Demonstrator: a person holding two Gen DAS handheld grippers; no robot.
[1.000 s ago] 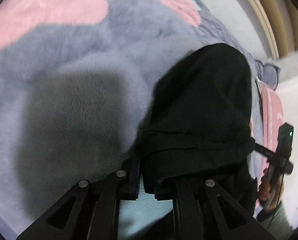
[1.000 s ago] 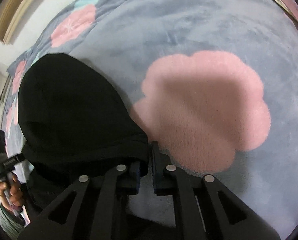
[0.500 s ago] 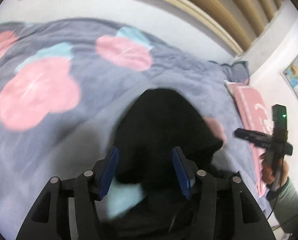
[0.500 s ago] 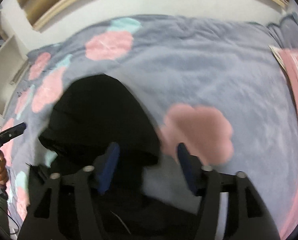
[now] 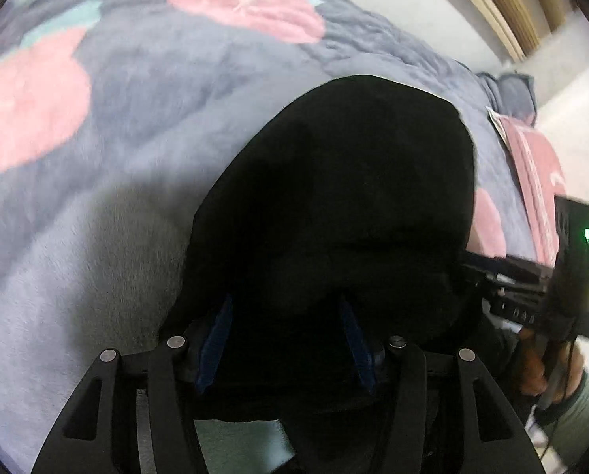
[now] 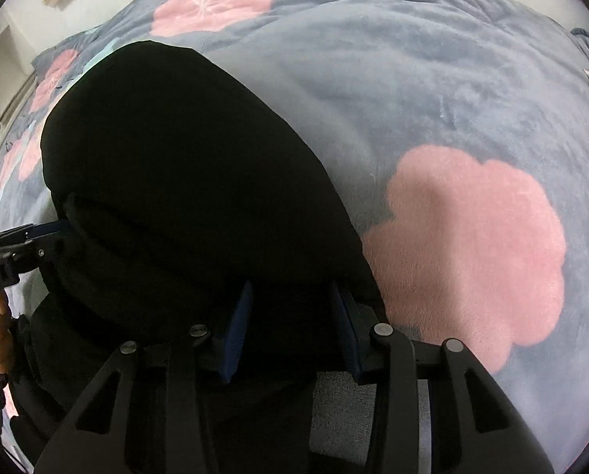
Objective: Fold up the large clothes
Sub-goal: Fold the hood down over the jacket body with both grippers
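Note:
A black garment (image 5: 345, 197) lies folded on the grey flowered blanket (image 5: 116, 150); it also shows in the right wrist view (image 6: 183, 181). My left gripper (image 5: 286, 316) is open, its blue-padded fingers (image 5: 215, 328) apart over the garment's near left edge. My right gripper (image 6: 290, 312) is open too, its fingers (image 6: 239, 324) spread over the garment's near right edge. Neither holds cloth. Each gripper shows at the other view's edge: the right one (image 5: 531, 284), the left one (image 6: 14, 249).
The blanket (image 6: 432, 98) has pink flower patches (image 6: 476, 252). A pink pillow (image 5: 539, 173) lies at the bed's right side. A wall and wooden slats (image 5: 503, 4) stand behind the bed.
Both grippers were shut on the garment's near edge one second ago. They have let go, opened and drawn back a little; the garment lies folded on the blanket.

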